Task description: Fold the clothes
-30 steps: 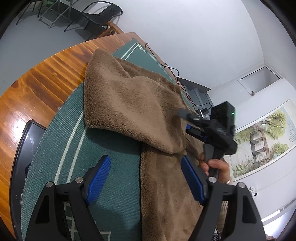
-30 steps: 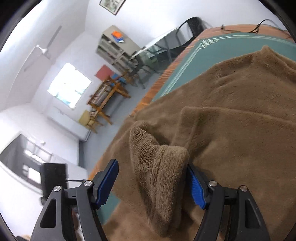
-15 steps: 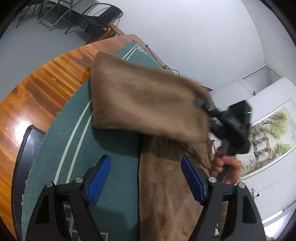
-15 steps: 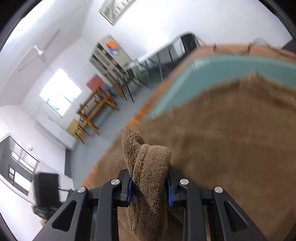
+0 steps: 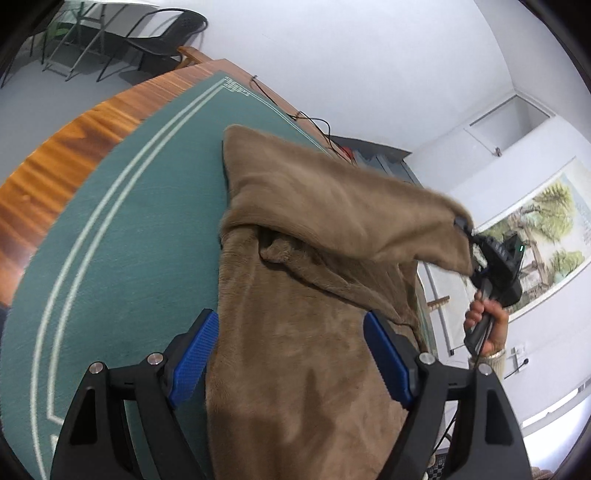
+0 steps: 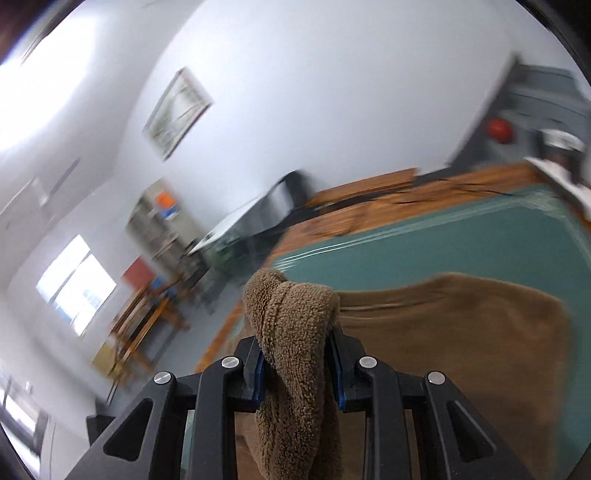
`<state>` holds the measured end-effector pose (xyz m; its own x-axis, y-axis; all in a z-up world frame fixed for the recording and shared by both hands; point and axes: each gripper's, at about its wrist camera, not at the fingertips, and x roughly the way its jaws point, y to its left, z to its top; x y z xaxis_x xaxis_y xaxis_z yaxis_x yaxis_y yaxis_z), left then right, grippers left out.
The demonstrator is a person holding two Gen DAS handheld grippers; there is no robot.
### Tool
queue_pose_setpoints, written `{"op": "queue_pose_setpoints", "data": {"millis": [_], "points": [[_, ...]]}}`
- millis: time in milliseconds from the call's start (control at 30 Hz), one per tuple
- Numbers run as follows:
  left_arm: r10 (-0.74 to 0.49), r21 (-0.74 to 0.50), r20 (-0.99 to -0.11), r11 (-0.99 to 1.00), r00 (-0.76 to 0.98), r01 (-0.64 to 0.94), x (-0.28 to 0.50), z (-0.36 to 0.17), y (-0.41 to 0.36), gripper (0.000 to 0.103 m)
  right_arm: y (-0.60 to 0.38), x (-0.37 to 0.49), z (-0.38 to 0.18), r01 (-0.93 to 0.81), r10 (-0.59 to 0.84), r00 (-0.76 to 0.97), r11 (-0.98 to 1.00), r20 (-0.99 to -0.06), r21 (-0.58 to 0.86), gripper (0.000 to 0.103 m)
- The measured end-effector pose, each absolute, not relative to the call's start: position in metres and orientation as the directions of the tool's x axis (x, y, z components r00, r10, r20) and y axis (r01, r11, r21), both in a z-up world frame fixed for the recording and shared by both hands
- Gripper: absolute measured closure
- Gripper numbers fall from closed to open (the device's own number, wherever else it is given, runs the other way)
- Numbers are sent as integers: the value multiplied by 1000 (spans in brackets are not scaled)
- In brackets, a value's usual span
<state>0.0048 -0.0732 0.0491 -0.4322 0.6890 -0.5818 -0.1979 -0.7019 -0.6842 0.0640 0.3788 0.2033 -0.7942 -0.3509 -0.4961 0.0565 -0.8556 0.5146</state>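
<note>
A brown fleece garment (image 5: 306,332) lies on a green mat (image 5: 122,236) over a wooden table. My left gripper (image 5: 291,354) is open, its blue pads either side of the garment's near part, above it. My right gripper (image 6: 295,365) is shut on a bunched fold of the garment (image 6: 291,332) and holds it lifted off the mat. In the left wrist view the right gripper (image 5: 469,236) pulls one flap (image 5: 332,206) up and to the right, stretched taut.
The wooden table edge (image 5: 74,140) runs along the far left. Black chairs (image 5: 162,33) stand beyond it. A cable (image 5: 314,122) lies at the table's far edge. A painting (image 5: 546,229) hangs on the right wall. The right wrist view is motion-blurred.
My right gripper closed on the garment's fold and lifted it up and to the right, dragging the flap off the table's far-left area. My left gripper moved over the garment.
</note>
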Motion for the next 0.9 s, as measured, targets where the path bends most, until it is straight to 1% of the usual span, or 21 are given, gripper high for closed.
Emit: {"op": "queue_pose_setpoints", "data": {"millis": [100,233,267,300,333,367,533,633,733,833,900], "points": [[687,-673,-600,-711,-410,-204,-4,47,-57,19,426,92,186,-64,-265,-787,-863,-558,501,75],[668,-644,-636,-735,-387,-210,-15,44,-38,19,451,106,145,-178,-209,-724,-864,-657,471,73],[654,-629,-650,-749,-387,-210,-19,43,-33,19,455,108,138,-197,-190,-705,-873,-683,447,64],[634,-607,-667,-767,-391,-208,-21,43,-29,19,454,108,134,-207,-162,-693,-889,-702,409,53],[612,-584,-684,-785,-396,-205,-24,42,-25,19,451,107,132,-214,-130,-683,-905,-718,368,26],[590,-561,-700,-803,-402,-203,-27,41,-22,19,448,106,129,-221,-98,-673,-919,-733,326,16],[473,-462,-758,-875,-449,-143,-40,35,-25,19,435,109,140,-191,29,-714,-969,-699,155,16],[422,-436,-771,-896,-477,-87,-43,35,-33,19,422,118,144,-116,26,-738,-989,-675,89,16],[443,-460,-733,-882,-516,-105,-42,52,-27,19,400,124,140,-20,-2,-742,-1000,-671,24,16],[461,-433,-701,-881,-544,-190,-45,78,3,19,374,122,128,67,-22,-719,-997,-694,-37,16],[482,-409,-694,-875,-536,-258,-55,88,30,19,363,116,120,94,-33,-701,-995,-712,-47,16]]}}
